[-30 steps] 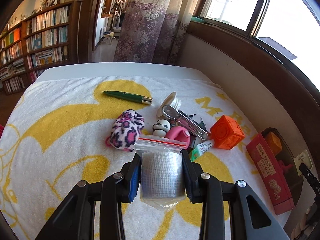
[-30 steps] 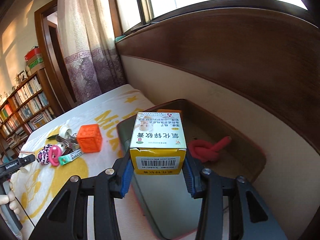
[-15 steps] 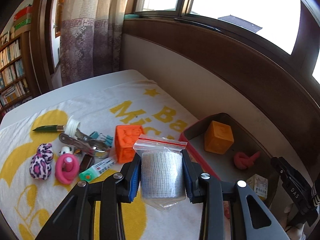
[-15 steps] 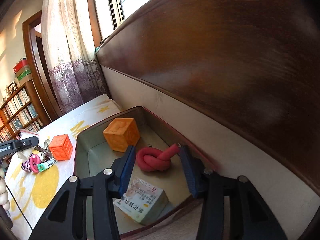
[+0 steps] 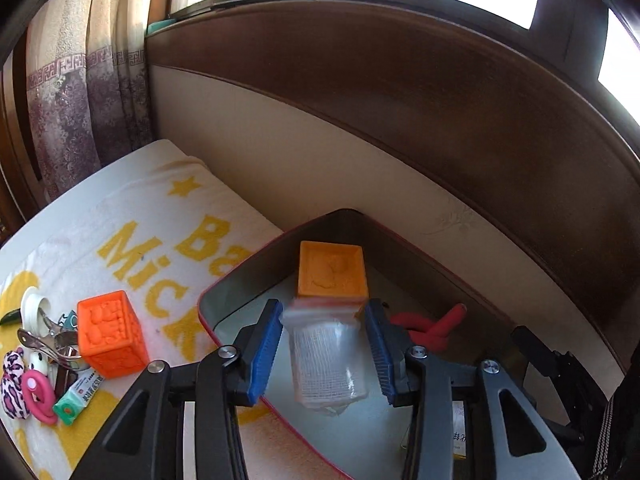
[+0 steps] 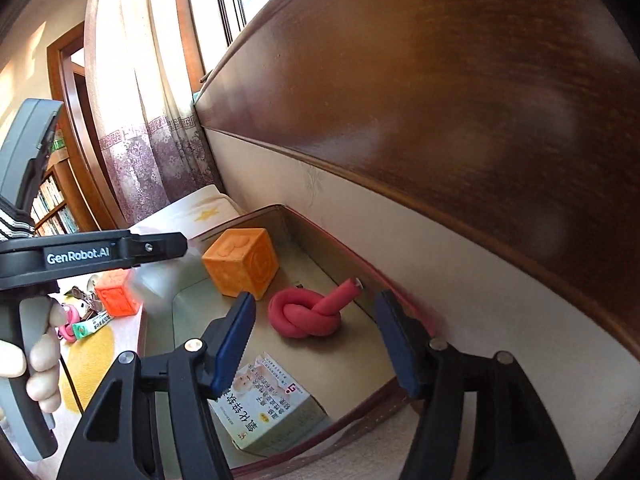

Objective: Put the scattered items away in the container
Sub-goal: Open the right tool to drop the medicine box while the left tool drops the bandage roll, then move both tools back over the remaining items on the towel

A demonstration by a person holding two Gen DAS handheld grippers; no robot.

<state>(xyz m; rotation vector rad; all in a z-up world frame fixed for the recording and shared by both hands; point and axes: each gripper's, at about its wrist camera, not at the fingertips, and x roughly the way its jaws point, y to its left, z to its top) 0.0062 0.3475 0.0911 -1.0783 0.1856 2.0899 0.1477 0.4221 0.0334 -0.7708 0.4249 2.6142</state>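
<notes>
My left gripper (image 5: pixel 323 320) hangs over the red-rimmed container (image 5: pixel 236 280), and its jaws are opening. The bagged bandage roll (image 5: pixel 326 356) is blurred between the blue pads, with a gap on each side. My right gripper (image 6: pixel 316 300) stands over the container's near end (image 6: pixel 362 270) with its jaws opening and nothing between them. Inside lie a yellow-orange cube (image 6: pixel 240 264), a red knotted rope (image 6: pixel 306 314) and a medicine box (image 6: pixel 264 396). On the towel sit an orange cube (image 5: pixel 108 332), a green-white tube (image 5: pixel 78 394) and a pink ring (image 5: pixel 38 394).
A metal clip (image 5: pixel 48 346), a white cap (image 5: pixel 32 308) and a leopard-print item (image 5: pixel 12 384) lie in the pile at the left. A wood-panelled wall (image 5: pixel 440 120) runs right behind the container. A person's hand (image 6: pixel 40 364) holds the left gripper's handle.
The left gripper swung right from the pile to above the container, and its pads have parted from the bandage bag. The right gripper dropped the medicine box into the container and widened.
</notes>
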